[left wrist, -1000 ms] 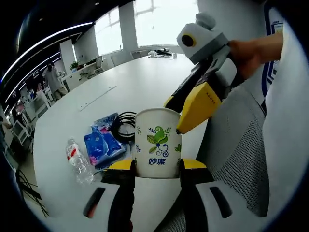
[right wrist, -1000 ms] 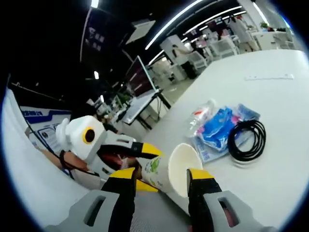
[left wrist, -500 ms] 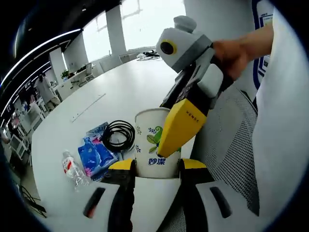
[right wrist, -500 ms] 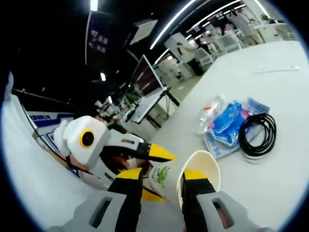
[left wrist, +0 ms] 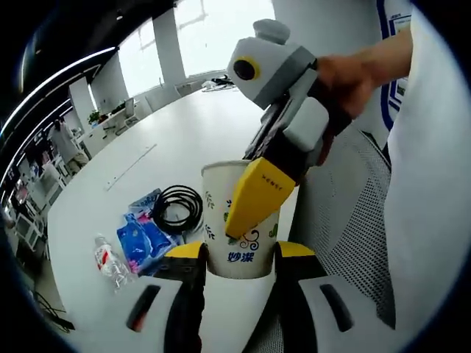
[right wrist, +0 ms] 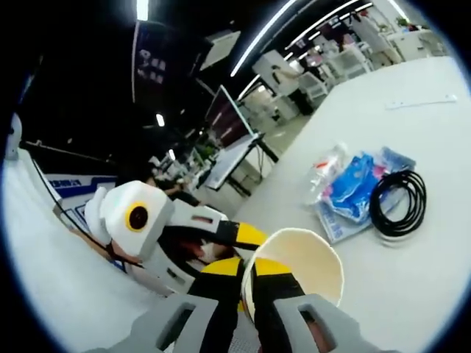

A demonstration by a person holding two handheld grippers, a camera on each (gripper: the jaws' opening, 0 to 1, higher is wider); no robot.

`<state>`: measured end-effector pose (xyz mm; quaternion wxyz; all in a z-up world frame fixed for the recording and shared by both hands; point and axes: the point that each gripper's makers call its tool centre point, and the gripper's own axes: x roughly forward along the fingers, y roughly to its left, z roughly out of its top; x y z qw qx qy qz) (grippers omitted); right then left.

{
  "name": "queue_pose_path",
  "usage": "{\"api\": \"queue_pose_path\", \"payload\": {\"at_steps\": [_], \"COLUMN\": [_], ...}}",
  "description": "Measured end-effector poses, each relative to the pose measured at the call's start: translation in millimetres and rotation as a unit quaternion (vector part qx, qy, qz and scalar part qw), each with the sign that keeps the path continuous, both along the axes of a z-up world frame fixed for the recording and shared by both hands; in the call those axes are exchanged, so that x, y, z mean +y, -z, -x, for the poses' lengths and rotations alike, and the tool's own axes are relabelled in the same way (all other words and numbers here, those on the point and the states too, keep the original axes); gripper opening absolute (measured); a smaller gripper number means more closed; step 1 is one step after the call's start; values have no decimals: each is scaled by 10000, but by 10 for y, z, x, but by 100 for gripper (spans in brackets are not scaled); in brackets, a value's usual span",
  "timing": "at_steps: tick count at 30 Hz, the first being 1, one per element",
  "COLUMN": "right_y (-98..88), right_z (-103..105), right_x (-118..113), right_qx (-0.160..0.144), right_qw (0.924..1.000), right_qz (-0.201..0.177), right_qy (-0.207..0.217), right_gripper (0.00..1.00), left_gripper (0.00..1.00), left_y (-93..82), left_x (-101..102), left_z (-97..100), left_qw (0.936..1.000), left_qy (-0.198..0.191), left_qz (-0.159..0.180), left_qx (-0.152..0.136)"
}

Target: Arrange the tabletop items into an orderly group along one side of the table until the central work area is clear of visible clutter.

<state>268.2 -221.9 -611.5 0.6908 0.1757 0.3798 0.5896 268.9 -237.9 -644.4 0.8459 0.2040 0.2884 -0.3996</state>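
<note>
A white paper cup (left wrist: 237, 224) with a green leaf print stands upright between my left gripper's (left wrist: 241, 251) jaws, which are shut on its lower body. My right gripper (left wrist: 254, 197) reaches in from the upper right, one yellow jaw lying over the cup's outer wall at the rim. In the right gripper view, my right gripper (right wrist: 245, 273) is shut on the near rim of the cup (right wrist: 302, 254), pinching the wall. The left gripper (right wrist: 246, 235) shows behind the cup. On the table lie a black cable coil (left wrist: 176, 207), a blue packet (left wrist: 143, 237) and a small water bottle (left wrist: 107, 259).
The long white table (left wrist: 191, 129) stretches far ahead with free room. A grey mesh chair (left wrist: 346, 220) stands at the right, beside the person's white sleeve. The cable (right wrist: 397, 202), packet (right wrist: 353, 187) and bottle (right wrist: 324, 165) cluster near the table edge. Office desks lie beyond.
My right gripper's jaws have come together from wide apart onto the cup's rim. That gripper moved lower over the cup. The left gripper still holds the cup.
</note>
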Motion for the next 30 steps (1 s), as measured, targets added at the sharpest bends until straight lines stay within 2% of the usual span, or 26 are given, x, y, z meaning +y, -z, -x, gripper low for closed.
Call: {"api": "queue_pose_path", "payload": {"at_steps": [6, 12, 19, 30], "right_y": [17, 49, 85, 132], "right_z": [-44, -87, -89, -208], "right_x": [-8, -24, -43, -156], "right_qx": [18, 112, 151, 271], "right_qw": [9998, 9994, 9992, 9978], "right_qz": [10, 40, 110, 158], "right_qy": [184, 339, 357, 592], "right_gripper": [0, 0, 0, 0], "left_gripper": [36, 37, 36, 33], "left_y": [16, 60, 109, 176], "left_x": [1, 19, 36, 148], "left_z": [-45, -78, -72, -85], "left_qw": [9999, 9990, 9980, 9954], "left_qy": [-80, -419, -593, -871], "left_qz": [-64, 115, 158, 264], "left_qx": [-48, 78, 155, 291]}}
